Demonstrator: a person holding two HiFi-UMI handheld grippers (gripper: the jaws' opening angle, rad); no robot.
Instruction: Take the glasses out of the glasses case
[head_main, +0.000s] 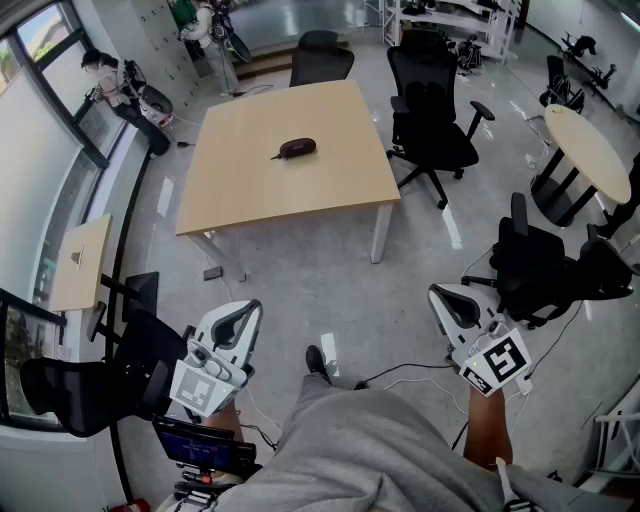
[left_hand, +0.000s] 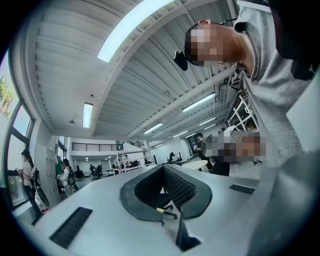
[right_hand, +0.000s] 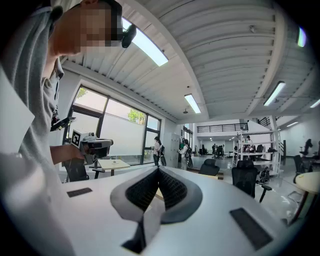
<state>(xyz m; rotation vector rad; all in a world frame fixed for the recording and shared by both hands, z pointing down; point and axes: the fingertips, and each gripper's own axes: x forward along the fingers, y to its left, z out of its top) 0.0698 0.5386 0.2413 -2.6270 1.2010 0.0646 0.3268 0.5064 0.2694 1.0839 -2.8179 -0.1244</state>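
Note:
A dark, closed glasses case (head_main: 297, 148) lies near the middle of the light wooden table (head_main: 250, 190) across the room; no glasses are visible. I stand well back from it. My left gripper (head_main: 249, 308) is low at the left by my waist, its jaws together with nothing between them (left_hand: 163, 168). At the right, my right gripper (head_main: 441, 294) is also held low and shut on nothing (right_hand: 159, 170). Both point out level into the room, far from the case. The right gripper view shows the left gripper (right_hand: 93, 145) off to its left.
Black office chairs stand right of the table (head_main: 432, 110), near my right side (head_main: 545, 265) and at my left (head_main: 85, 385). A round table (head_main: 590, 150) is at the far right and a small wooden side table (head_main: 80, 262) by the window. Cables (head_main: 400, 378) trail on the floor.

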